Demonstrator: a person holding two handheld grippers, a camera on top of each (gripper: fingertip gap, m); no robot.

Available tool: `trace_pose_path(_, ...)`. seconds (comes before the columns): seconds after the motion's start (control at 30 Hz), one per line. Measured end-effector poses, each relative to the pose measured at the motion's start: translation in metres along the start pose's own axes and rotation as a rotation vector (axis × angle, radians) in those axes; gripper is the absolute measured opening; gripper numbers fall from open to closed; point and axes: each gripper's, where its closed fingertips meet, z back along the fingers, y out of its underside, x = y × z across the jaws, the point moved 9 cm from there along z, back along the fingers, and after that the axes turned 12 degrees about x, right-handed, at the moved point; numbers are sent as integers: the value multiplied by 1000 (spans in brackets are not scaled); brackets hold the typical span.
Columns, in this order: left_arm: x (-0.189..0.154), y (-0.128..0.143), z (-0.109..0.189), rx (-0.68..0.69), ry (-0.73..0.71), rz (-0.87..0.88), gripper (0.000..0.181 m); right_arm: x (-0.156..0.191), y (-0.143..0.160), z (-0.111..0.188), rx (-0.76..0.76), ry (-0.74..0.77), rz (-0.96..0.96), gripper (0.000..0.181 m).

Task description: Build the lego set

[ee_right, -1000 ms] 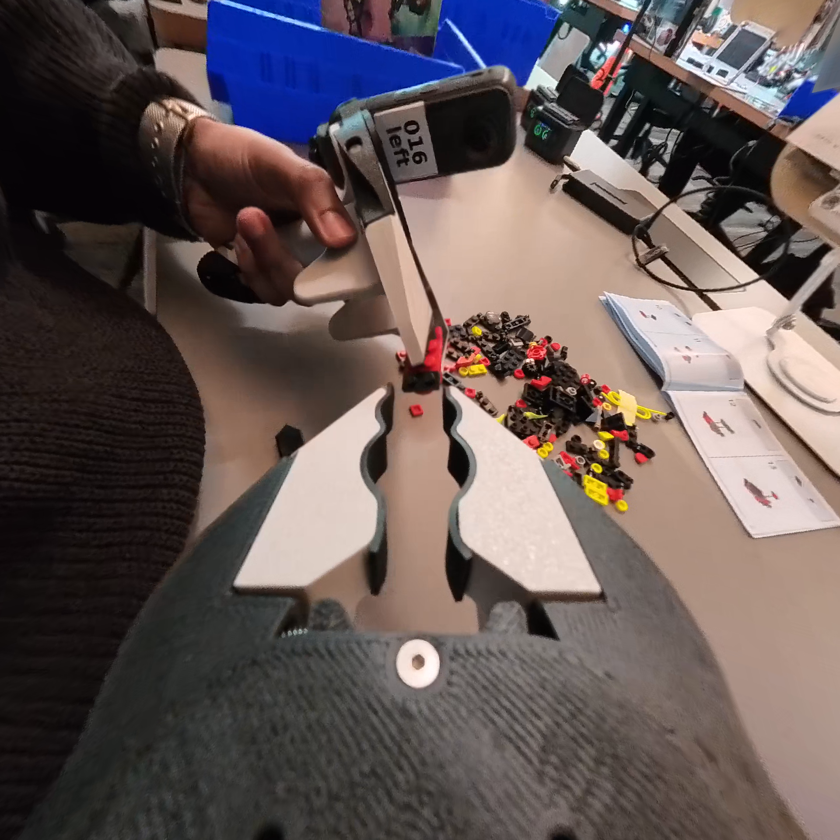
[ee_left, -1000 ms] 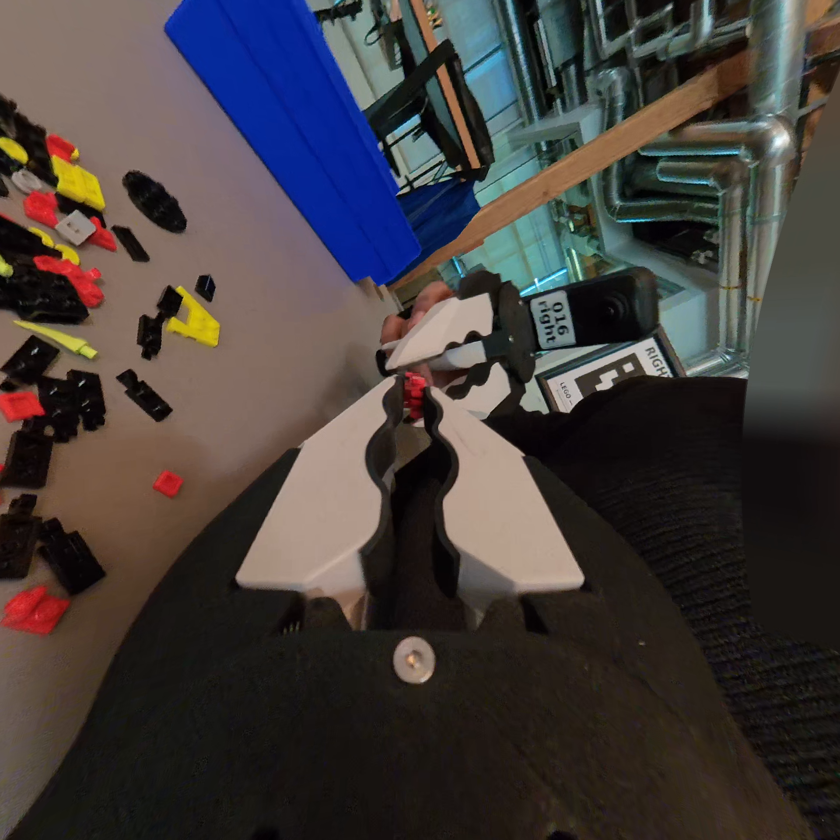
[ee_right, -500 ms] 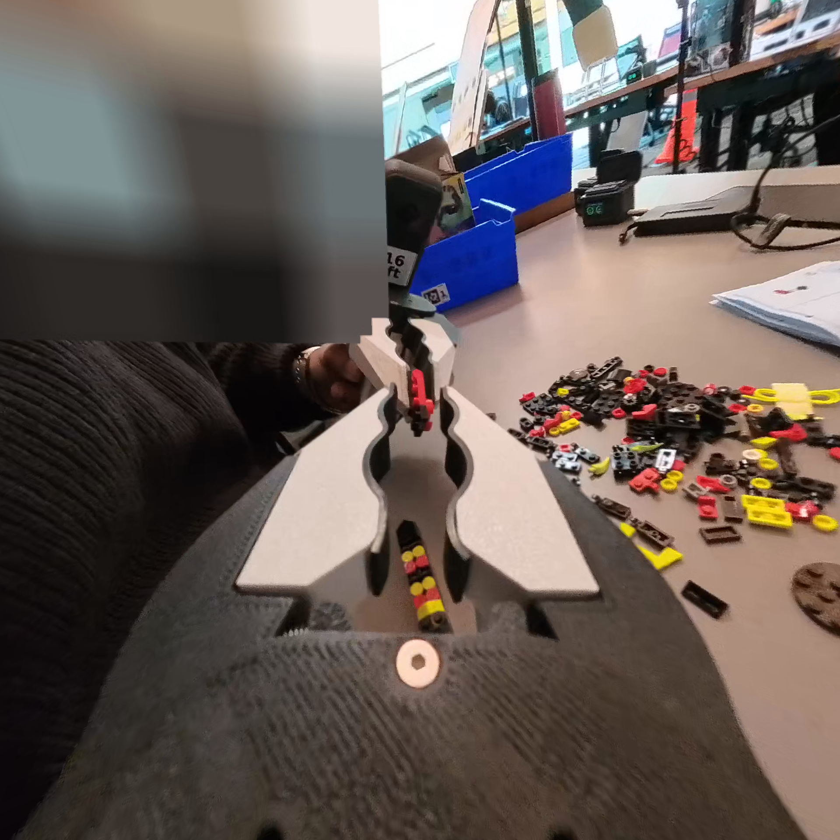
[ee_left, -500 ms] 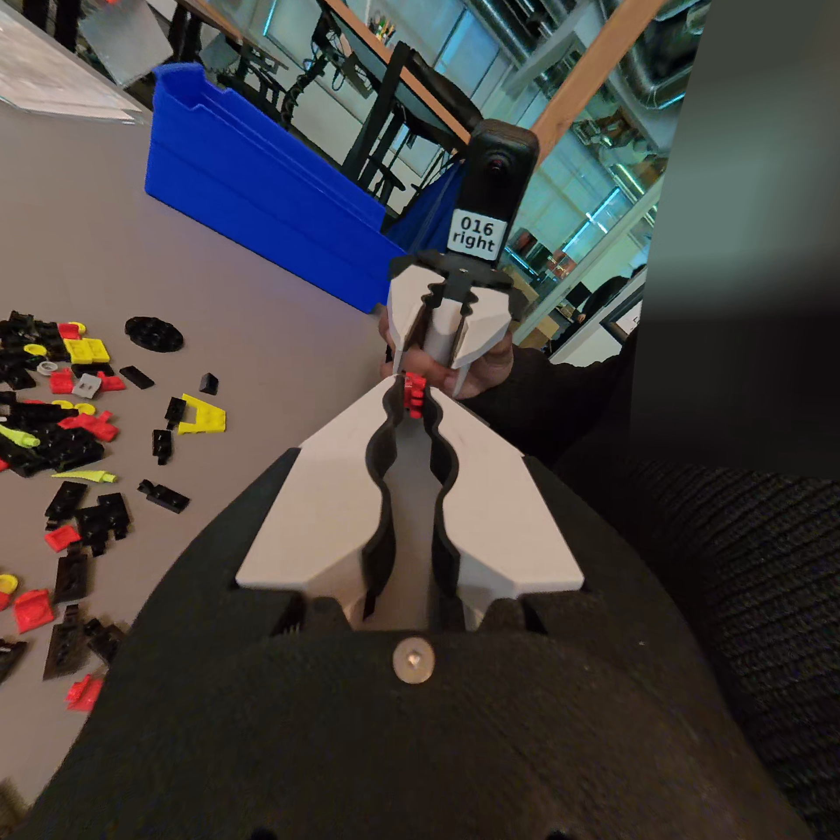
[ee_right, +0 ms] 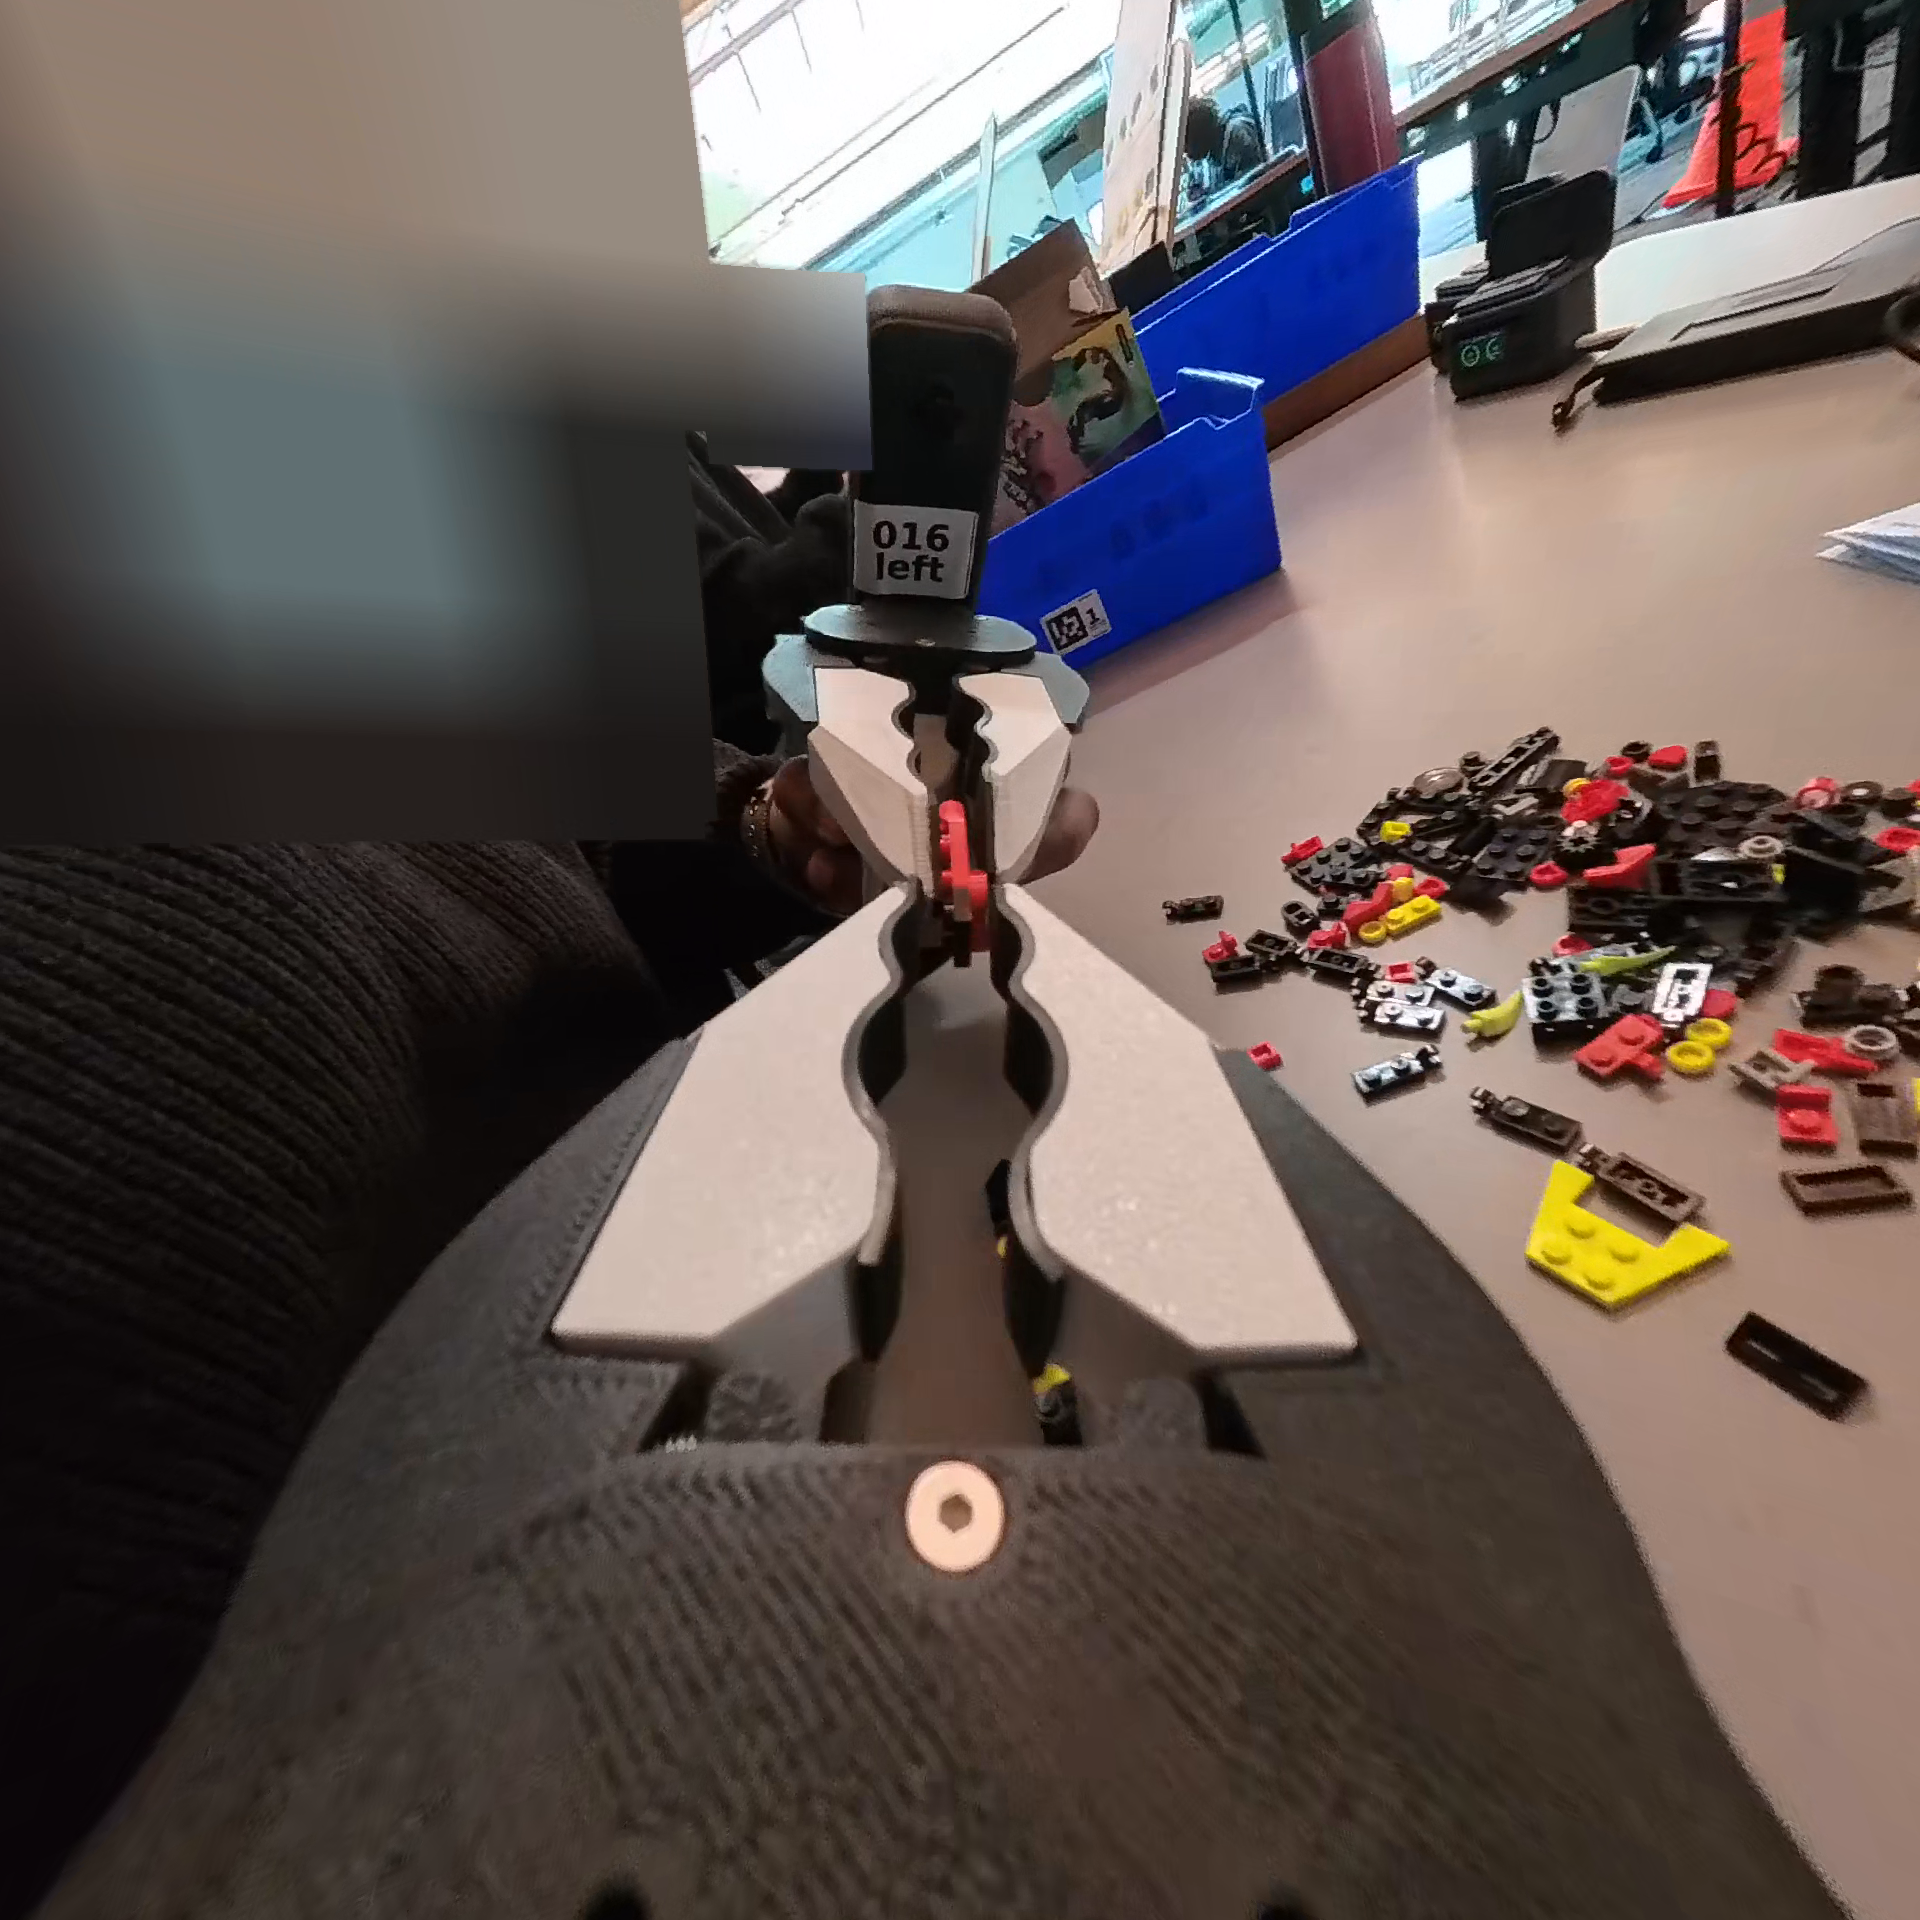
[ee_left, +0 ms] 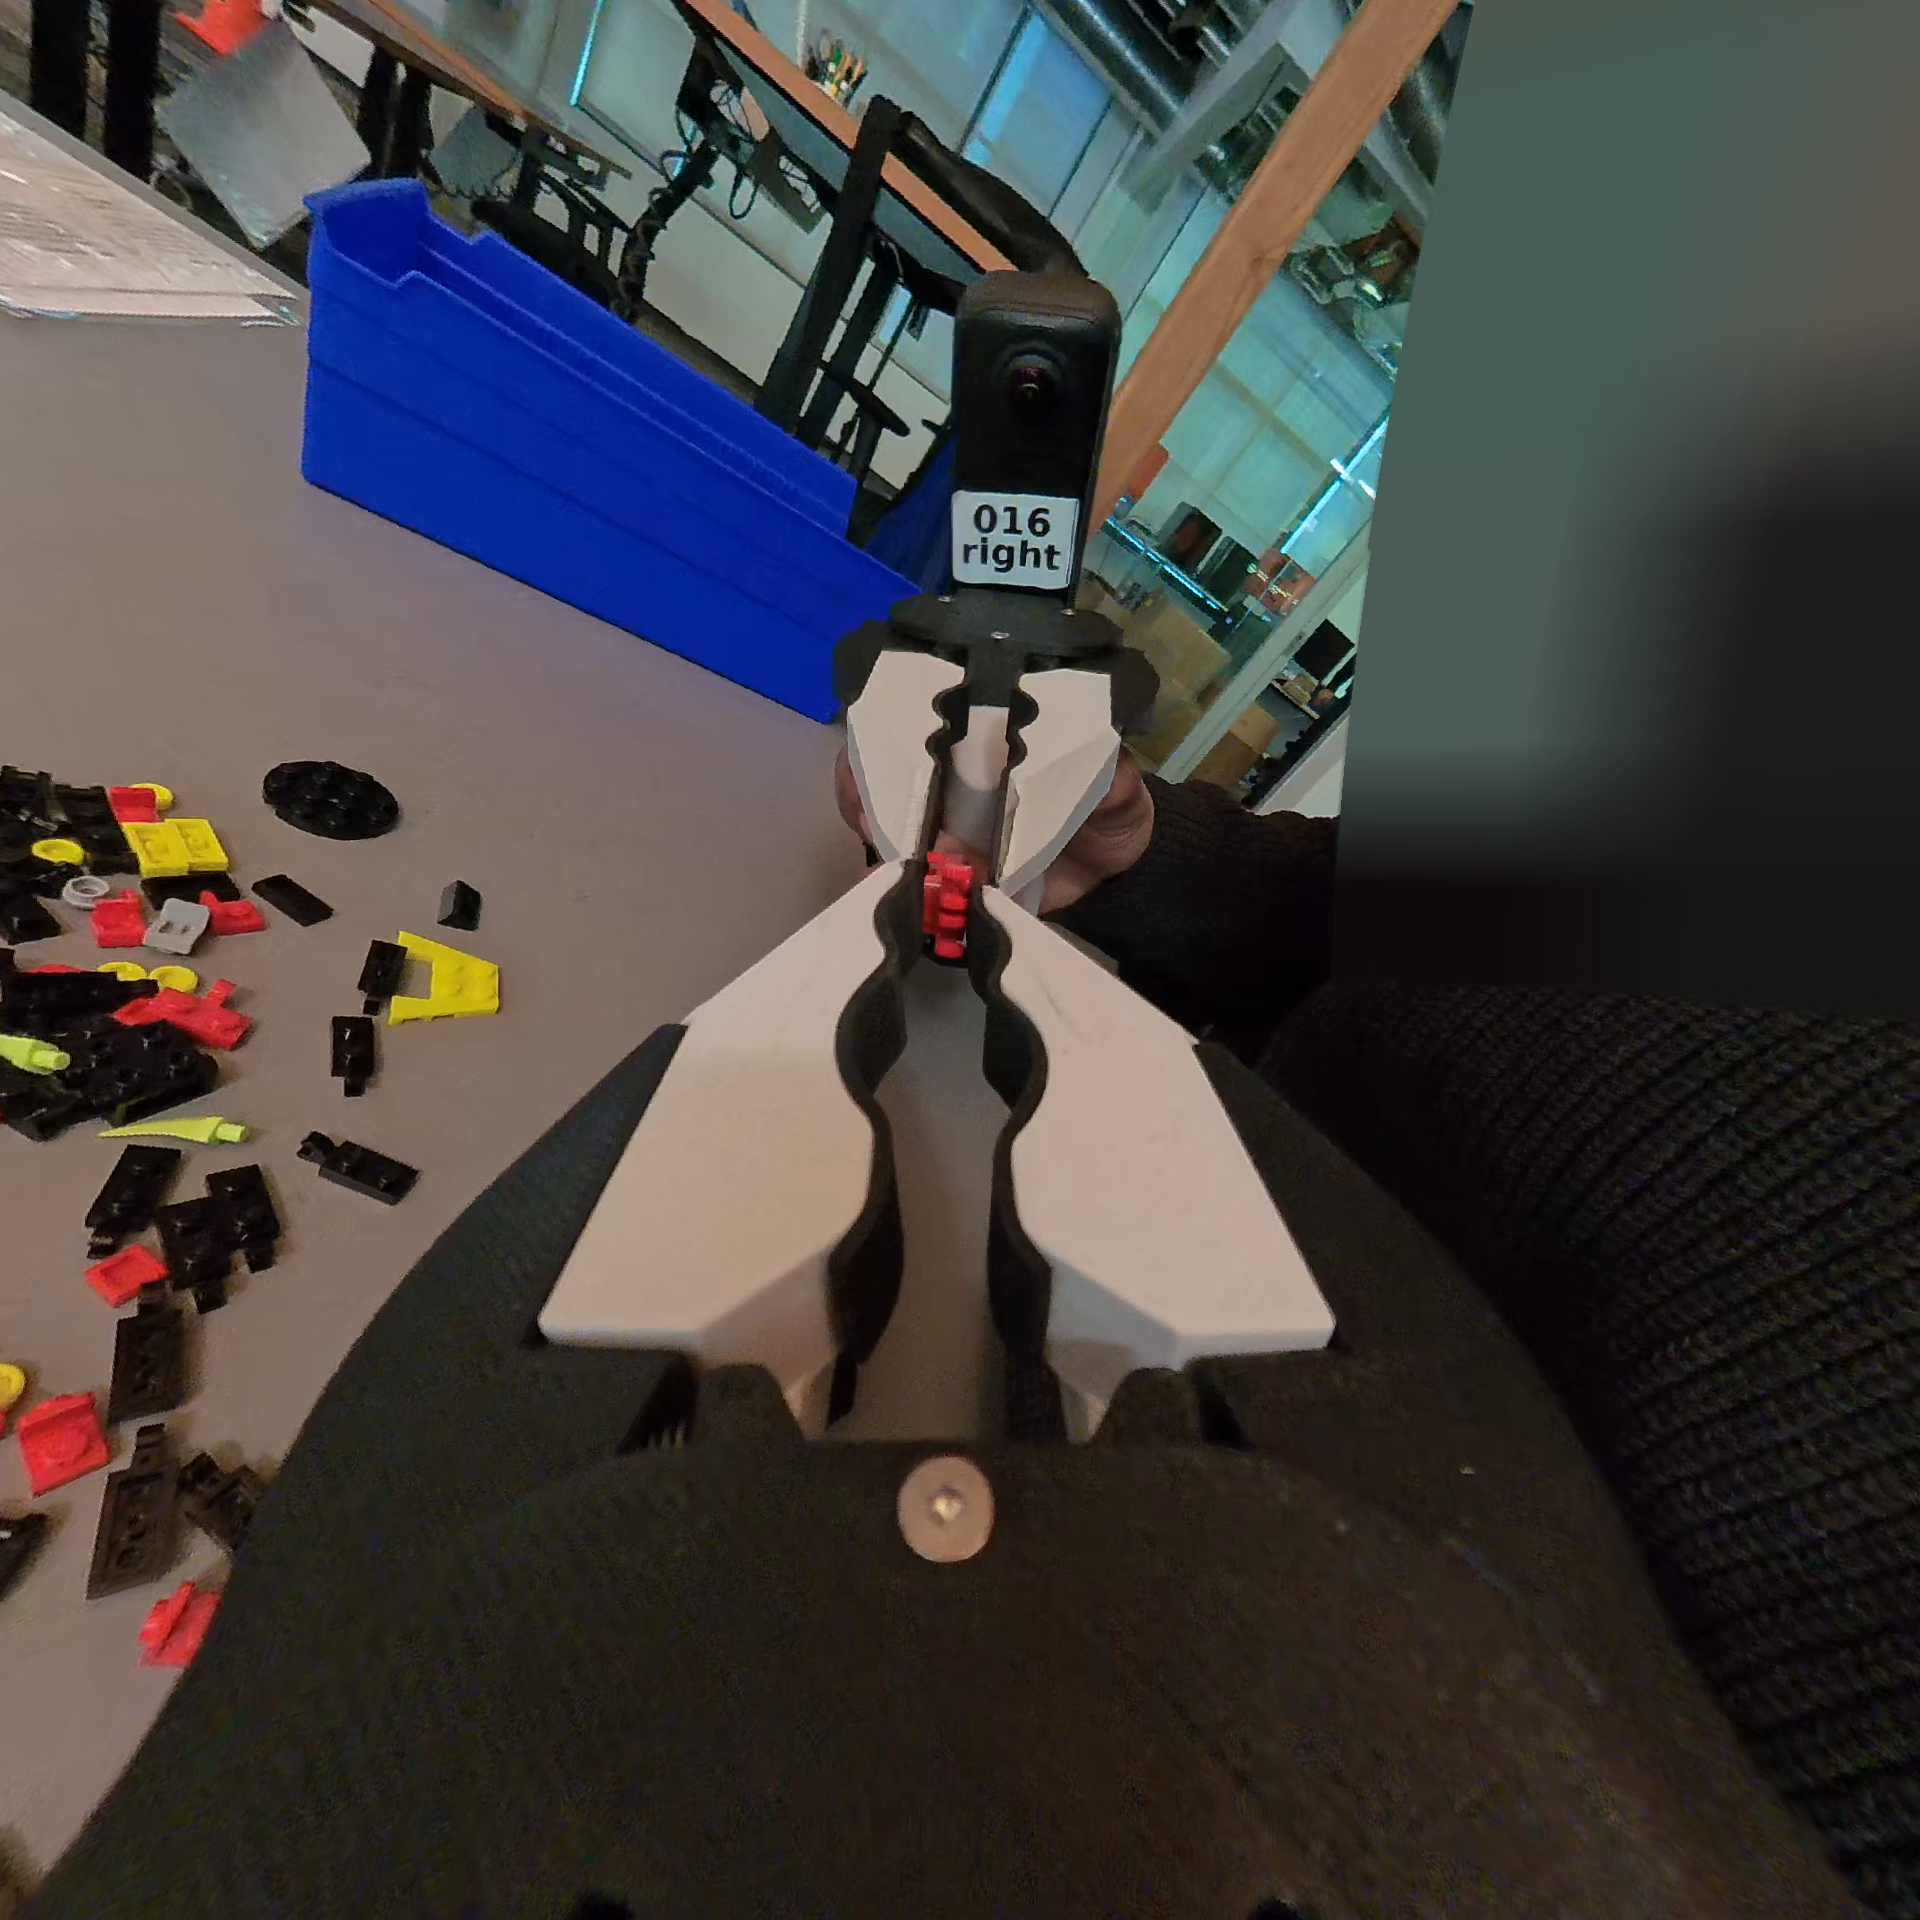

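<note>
Red lego piece (ee_left: 945, 902) pinched at the left gripper (ee_left: 948, 914) tips, right gripper (ee_right: 954, 914) tips now narrowed around it; right wrist view alone shows a black-yellow strip (ee_right: 1044, 1361) on the table (ee_right: 1455, 644) beneath.

- grey table (ee_left: 540, 748) carries everything, matte top
- loose pile of lego pieces (ee_right: 1662, 914), black, red and yellow, spread over the table's right part in the right wrist view; same pile (ee_left: 114, 997) at the left edge in the left wrist view
- yellow wedge plate (ee_right: 1616, 1252) lies apart from the pile, near side; also seen (ee_left: 449, 982)
- round black plate (ee_left: 329, 798) flat on the table, beside the pile
- small black frame piece (ee_right: 1794, 1364) alone, near the wedge
- blue bin (ee_left: 540, 447) stands on the table behind the pile
- second blue bin (ee_right: 1143, 540) with a square tag on its front
- paper sheets (ee_left: 94, 260) at the far left corner
- booklet edge (ee_right: 1881, 545) at the right border
- black box (ee_right: 1522, 312) and flat dark case (ee_right: 1766, 322) at the far edge
</note>
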Motion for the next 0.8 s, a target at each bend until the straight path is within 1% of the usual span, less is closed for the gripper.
trace_pose_path(0.43, 3, 0, 4, -6, 7, 23, 8, 0, 0, 2, 4, 15, 4, 6)
trace_pose_path(0.57, 2, 0, 4, 3, 29, 16, 3, 1, 0, 3, 14, 30, 32, 6)
trace_pose_path(0.67, 0, 0, 4, 11, 23, -7, 2, 2, 0, 3, 19, 34, 53, 6)
trace_pose_path(0.8, -1, 0, 4, 14, 3, -31, 2, 3, 0, 2, 19, 22, 56, 12)
